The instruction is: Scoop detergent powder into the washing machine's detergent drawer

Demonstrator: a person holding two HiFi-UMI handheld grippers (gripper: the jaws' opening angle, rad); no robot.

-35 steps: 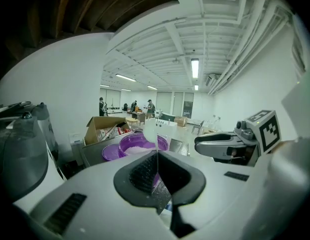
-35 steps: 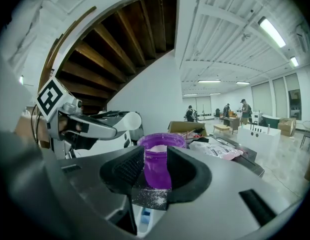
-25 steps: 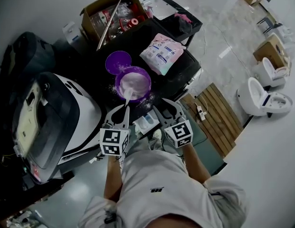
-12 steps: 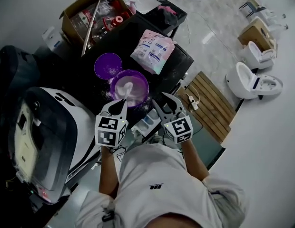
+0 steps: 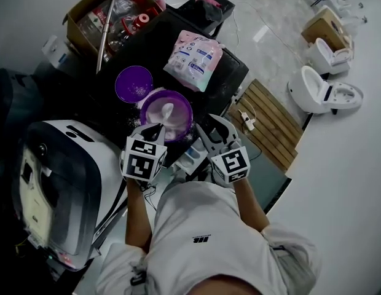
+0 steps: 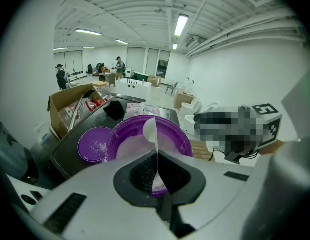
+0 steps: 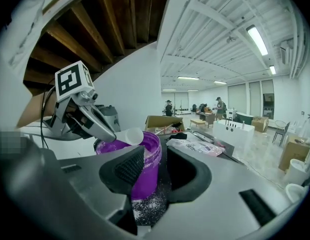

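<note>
Two tools are near the purple tub (image 5: 187, 106) on the black tabletop (image 5: 227, 82). My left tool (image 5: 155, 128) pinches the white scoop (image 5: 166, 112), with its bowl over the powder (image 5: 178, 119) just ahead. My right tool (image 5: 218, 131) is wide open, and the tub is right in front of it.

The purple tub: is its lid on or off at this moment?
Off. The purple tub stands open, white powder showing inside, and its purple lid lies flat beside it.
</note>
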